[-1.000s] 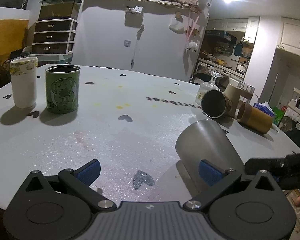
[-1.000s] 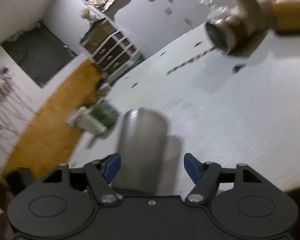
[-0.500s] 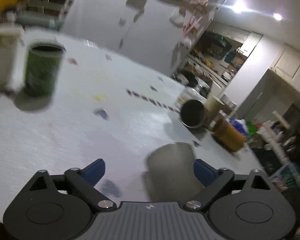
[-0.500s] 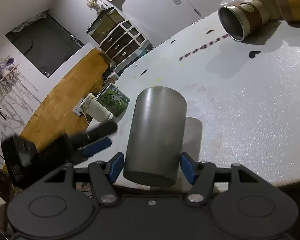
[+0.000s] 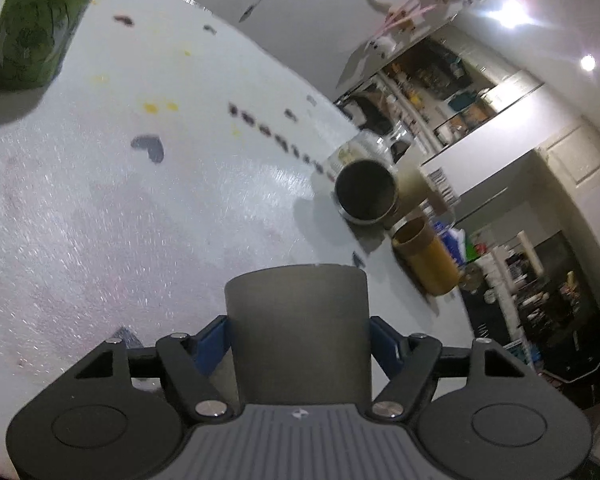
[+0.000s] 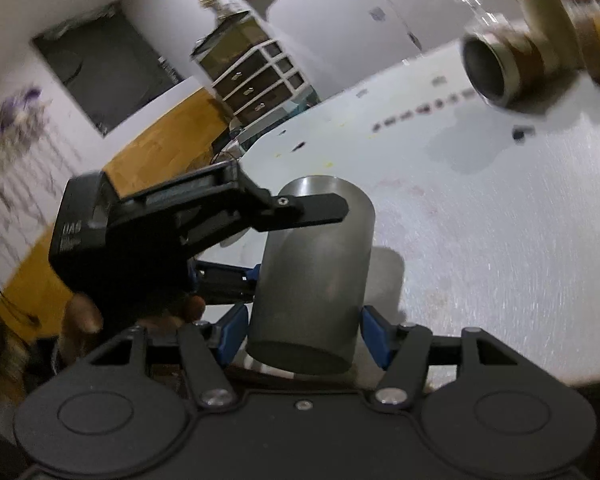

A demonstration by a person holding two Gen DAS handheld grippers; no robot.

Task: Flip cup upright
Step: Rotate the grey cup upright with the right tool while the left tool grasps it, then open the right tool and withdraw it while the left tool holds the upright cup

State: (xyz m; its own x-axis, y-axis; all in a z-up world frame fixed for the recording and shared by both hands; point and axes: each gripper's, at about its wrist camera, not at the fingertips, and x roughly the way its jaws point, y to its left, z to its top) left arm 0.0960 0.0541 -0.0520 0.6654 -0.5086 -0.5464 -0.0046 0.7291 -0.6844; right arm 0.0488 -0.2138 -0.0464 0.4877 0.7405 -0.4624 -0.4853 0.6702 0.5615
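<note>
A plain grey metal cup (image 6: 312,280) is held just above the near edge of a white round table (image 6: 480,240), gripped by both tools at once. In the right wrist view its closed, flat base faces the camera and the far end points away over the table; whether the far end is open cannot be told from here. The right gripper (image 6: 302,334) has its two blue pads pressed against either side of the cup near the base, so it is closed on the cup. The left gripper (image 5: 298,346) comes in from the left in that same view, one black finger (image 6: 312,212) lying across the cup's far end. In the left wrist view the cup (image 5: 298,328) fills the space between that gripper's blue pads, which touch both of its sides, so it too is clamped on the cup.

Further out on the table, a steel tumbler (image 5: 366,194) lies on its side with its dark mouth toward the camera, and just beside it a brown cup (image 5: 426,256) also lies on its side near the table's far right edge. Well apart, at the far left, a green printed can (image 5: 36,28) stands upright with its top open. Small dark heart shapes and yellow spots dot the table surface
</note>
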